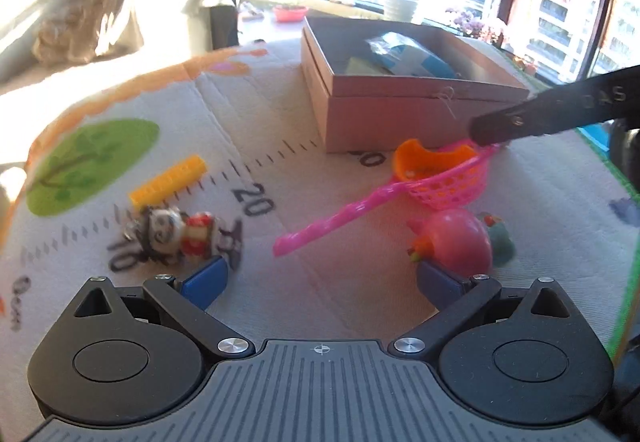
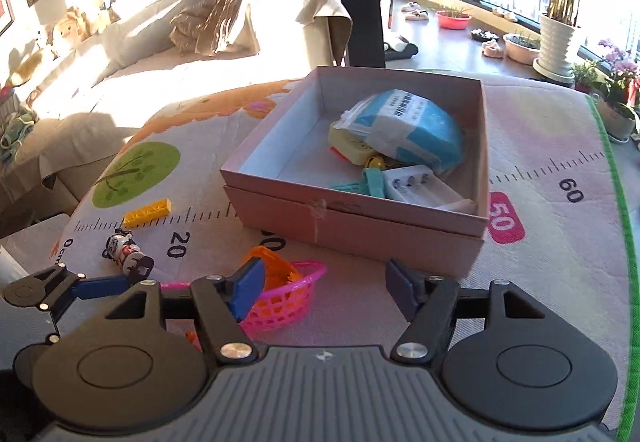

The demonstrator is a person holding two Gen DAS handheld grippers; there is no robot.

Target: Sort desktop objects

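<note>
Open pink cardboard box (image 2: pixel 360 230) far centre on counter, partly filled. Pink plastic basket-scoop (image 2: pixel 280 298) near it, unsorted. Left gripper (image 1: pixel 320 282), right gripper (image 2: pixel 324 286): jaws wide, empty. Next, likely: closing on scoop, lifting into box.

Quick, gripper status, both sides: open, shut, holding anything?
Left gripper: open, holding nothing.
Right gripper: open, holding nothing; its left finger sits over the pink basket.

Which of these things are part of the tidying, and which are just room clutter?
Part of the job: cardboard box, pink net scoop, yellow brick, toy figure, pink ball toy.

Just around: sofa, potted plant, red basin.
</note>
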